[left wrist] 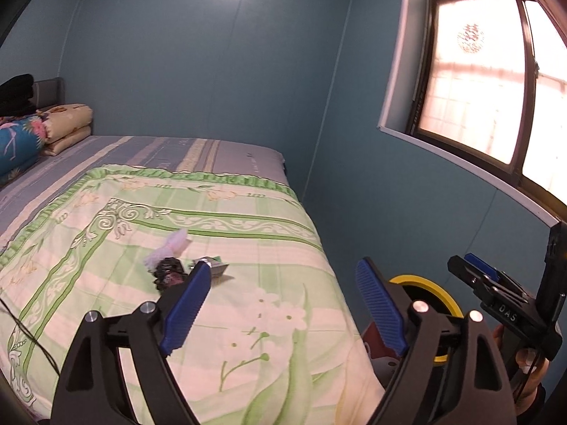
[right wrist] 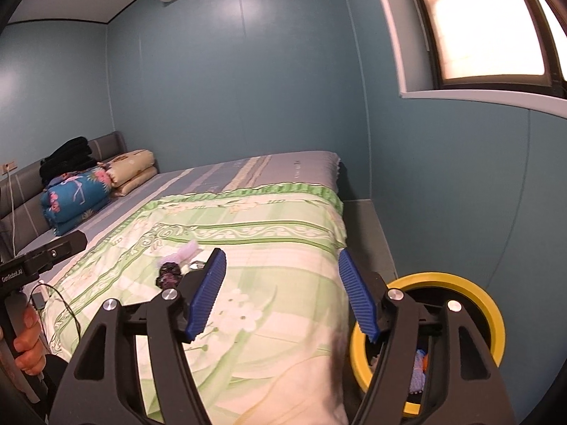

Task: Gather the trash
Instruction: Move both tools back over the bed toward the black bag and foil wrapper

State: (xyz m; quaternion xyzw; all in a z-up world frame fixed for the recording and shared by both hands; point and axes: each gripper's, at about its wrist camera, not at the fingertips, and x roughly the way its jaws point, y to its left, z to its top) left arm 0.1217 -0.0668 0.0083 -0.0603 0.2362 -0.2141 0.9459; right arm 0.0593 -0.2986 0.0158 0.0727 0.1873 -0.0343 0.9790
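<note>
A small heap of trash lies on the green floral bedspread (left wrist: 248, 248): a pale crumpled plastic piece (left wrist: 170, 246), a dark crumpled wrapper (left wrist: 169, 272) and a silver-green wrapper (left wrist: 214, 265). My left gripper (left wrist: 283, 301) is open and empty, above the bed just short of the heap. My right gripper (right wrist: 280, 294) is open and empty over the bed's right edge; it also shows in the left wrist view (left wrist: 478, 272). The heap shows in the right wrist view too (right wrist: 173, 269). A yellow-rimmed bin (right wrist: 460, 322) with some trash inside stands on the floor beside the bed.
Folded quilts (right wrist: 81, 191) and dark clothes (right wrist: 67, 156) are stacked at the headboard. A blue wall and a window (left wrist: 478, 81) stand to the right. A black cable (left wrist: 28, 336) trails over the bed's left side. A narrow floor strip runs between bed and wall.
</note>
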